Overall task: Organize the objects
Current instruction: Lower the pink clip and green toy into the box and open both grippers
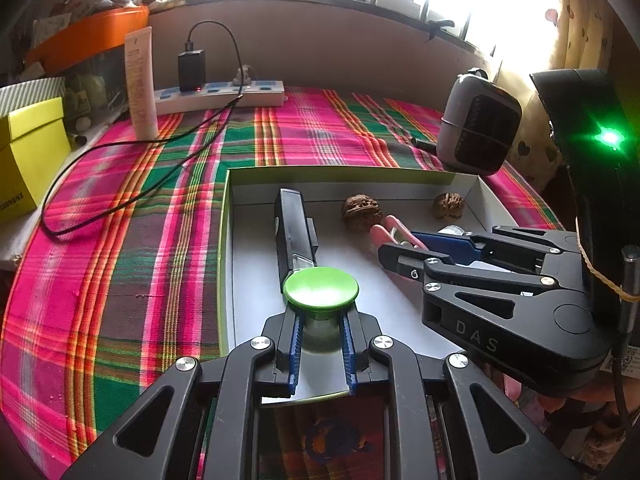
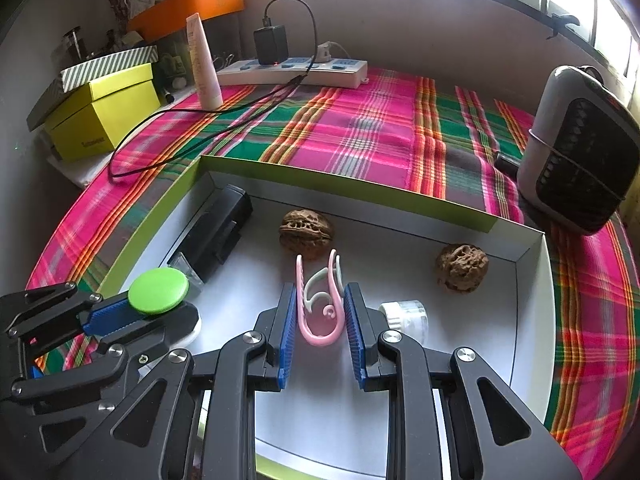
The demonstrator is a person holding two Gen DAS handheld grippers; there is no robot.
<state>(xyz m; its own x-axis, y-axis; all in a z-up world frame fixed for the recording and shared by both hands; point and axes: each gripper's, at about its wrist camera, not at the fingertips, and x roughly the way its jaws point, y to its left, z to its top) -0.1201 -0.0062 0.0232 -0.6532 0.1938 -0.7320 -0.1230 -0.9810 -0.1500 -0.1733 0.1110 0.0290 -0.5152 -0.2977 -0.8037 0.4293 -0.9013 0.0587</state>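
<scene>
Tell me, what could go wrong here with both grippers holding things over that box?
The left gripper pinches the green-capped jar just under its cap, so it might slip. The pink clip in the right gripper is thin and springy and could twist out. Both grippers sit close together over the box and might bump.

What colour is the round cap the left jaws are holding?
Bright green cap, clearest in the left wrist view.

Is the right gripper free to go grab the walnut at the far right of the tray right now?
Probably not yet. The right gripper is shut on the pink clip, so it would have to let that go first. Otherwise the tray floor between it and the walnut looks bare.
</scene>
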